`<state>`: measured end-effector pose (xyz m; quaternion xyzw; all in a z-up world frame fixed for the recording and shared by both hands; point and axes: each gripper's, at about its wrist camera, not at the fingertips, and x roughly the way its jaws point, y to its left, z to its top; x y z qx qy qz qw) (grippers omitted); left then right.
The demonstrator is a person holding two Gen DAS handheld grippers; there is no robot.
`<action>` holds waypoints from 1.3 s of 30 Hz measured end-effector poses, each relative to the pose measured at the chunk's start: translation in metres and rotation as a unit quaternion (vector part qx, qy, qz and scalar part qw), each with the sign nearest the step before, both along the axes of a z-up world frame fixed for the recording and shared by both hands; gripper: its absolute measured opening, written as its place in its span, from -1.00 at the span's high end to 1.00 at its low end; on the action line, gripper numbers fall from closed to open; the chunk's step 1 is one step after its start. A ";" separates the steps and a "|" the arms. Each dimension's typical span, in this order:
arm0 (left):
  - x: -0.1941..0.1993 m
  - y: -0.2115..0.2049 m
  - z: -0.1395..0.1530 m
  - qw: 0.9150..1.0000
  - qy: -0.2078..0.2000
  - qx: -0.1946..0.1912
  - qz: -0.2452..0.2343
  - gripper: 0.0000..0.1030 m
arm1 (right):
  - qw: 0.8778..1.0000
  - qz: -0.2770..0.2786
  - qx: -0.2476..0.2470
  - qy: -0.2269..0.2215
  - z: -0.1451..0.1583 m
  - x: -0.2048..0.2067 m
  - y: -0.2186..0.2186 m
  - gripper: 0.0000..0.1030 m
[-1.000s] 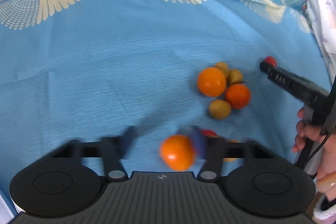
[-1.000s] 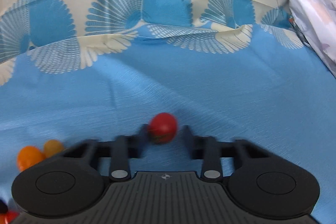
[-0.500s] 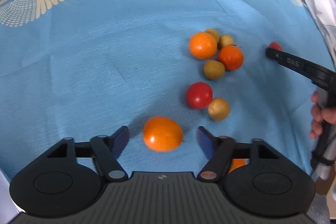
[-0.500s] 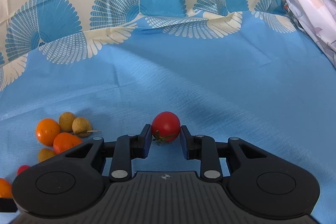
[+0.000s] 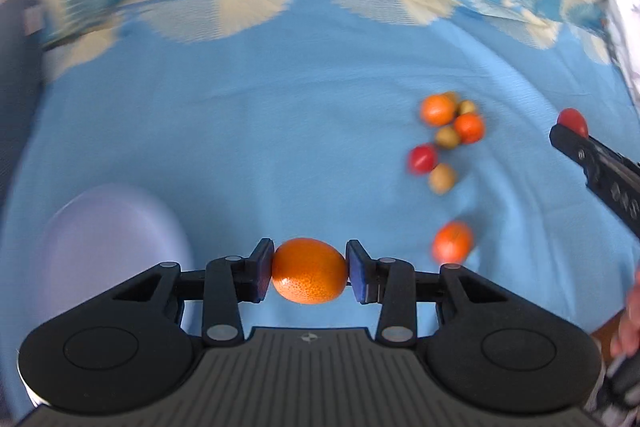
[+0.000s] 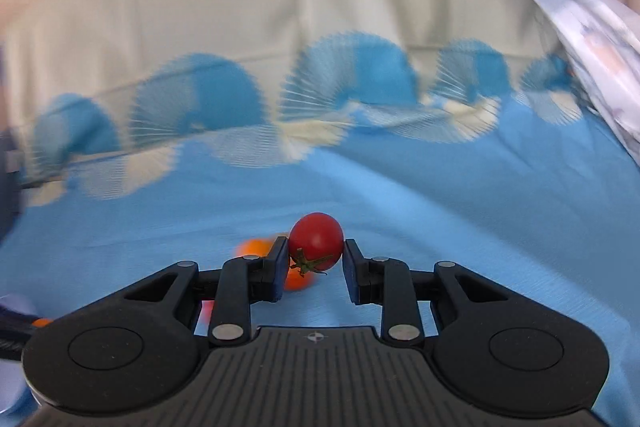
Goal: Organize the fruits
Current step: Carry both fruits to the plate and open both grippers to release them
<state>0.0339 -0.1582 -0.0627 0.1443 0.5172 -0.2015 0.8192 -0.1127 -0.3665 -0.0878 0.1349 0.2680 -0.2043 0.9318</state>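
My left gripper (image 5: 310, 269) is shut on an orange tangerine (image 5: 309, 271) and holds it above the blue cloth (image 5: 260, 131). My right gripper (image 6: 316, 254) is shut on a red tomato (image 6: 316, 241), lifted off the cloth; it also shows at the right edge of the left wrist view (image 5: 573, 121). A cluster of loose fruit lies on the cloth at the right: two tangerines (image 5: 439, 110), small brownish fruits (image 5: 447, 137), a red tomato (image 5: 422, 159) and a lone tangerine (image 5: 453, 242). A pale lilac plate (image 5: 108, 239) lies at lower left.
The blue cloth with a cream and blue fan pattern (image 6: 320, 115) rises at the back. A white patterned fabric (image 6: 576, 27) hangs at the right. The person's hand (image 5: 628, 319) shows at the lower right edge.
My left gripper closed on the tangerine and lifted it, swinging left so the plate came into view. My right gripper lifted the tomato off the cloth and moved towards the fruit cluster.
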 end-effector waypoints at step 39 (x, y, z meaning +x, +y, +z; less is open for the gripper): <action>-0.033 0.243 0.048 0.986 -0.068 -0.041 0.147 0.16 | 0.964 0.251 -0.029 0.079 0.030 0.002 0.297 0.42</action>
